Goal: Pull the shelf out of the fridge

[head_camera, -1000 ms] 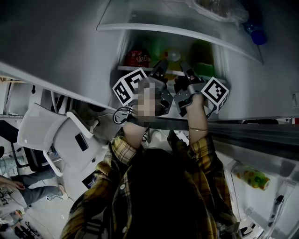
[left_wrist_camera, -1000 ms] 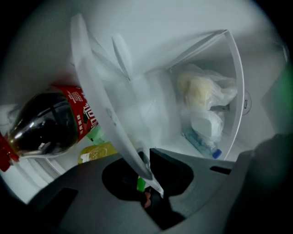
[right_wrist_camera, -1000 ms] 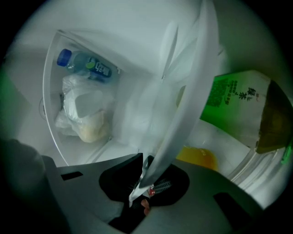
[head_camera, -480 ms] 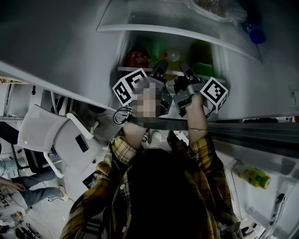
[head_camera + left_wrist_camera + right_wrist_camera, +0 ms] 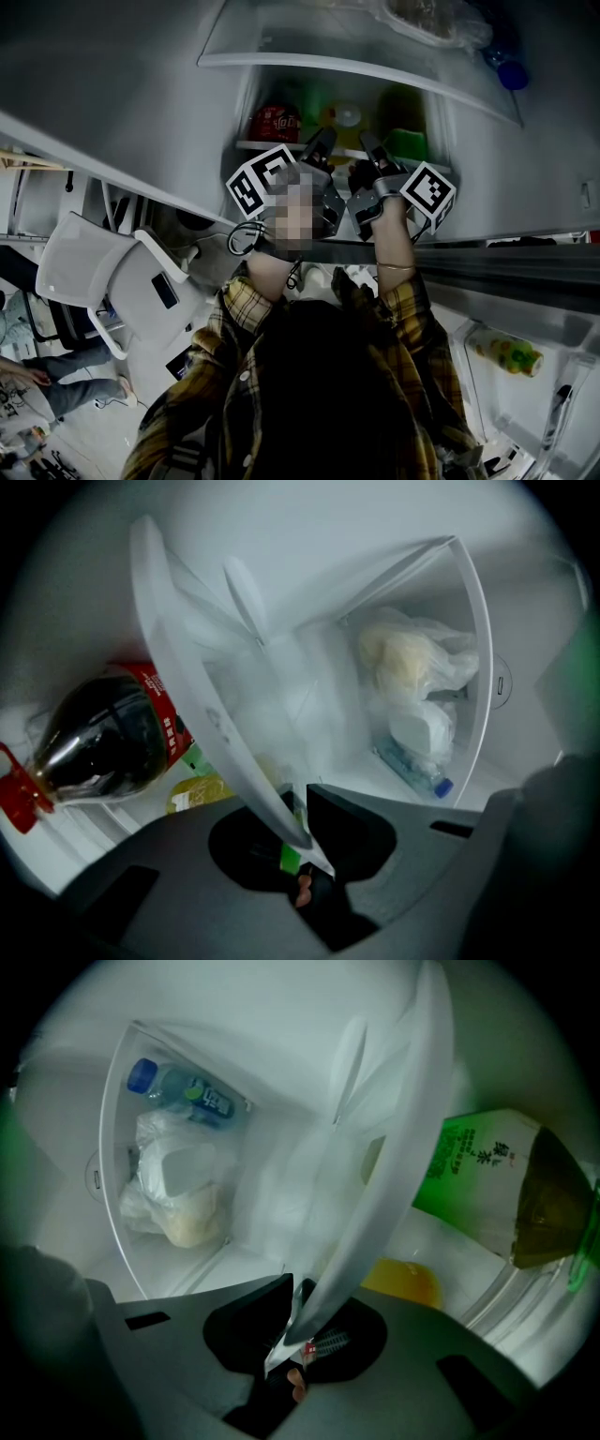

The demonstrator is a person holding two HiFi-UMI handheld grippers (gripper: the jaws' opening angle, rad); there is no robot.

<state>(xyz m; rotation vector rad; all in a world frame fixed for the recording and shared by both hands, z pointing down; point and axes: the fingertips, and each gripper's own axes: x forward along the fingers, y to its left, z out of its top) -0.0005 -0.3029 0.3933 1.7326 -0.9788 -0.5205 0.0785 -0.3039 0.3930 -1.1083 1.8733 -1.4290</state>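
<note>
- Left tongs (image 5: pixel 305 803), right tongs (image 5: pixel 298 1312): both clenched on the white front edge of the shelf (image 5: pixel 202 710).
- Shelf: seated inside the fridge (image 5: pixel 309 536) (cola bottle (image 5: pixel 103 742) and green tea bottle (image 5: pixel 487 1185) lying on it).
- Step: grip made; the next move likely calls for an even, level pull outward.
- Room: white chair (image 5: pixel 103 272), pale floor (image 5: pixel 112 422).

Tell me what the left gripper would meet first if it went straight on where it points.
The translucent white fridge shelf: the left gripper clamps its front edge, so pushing on drives into the shelf. Beyond it, probably the fridge's white back wall; depth is unclear.
</note>
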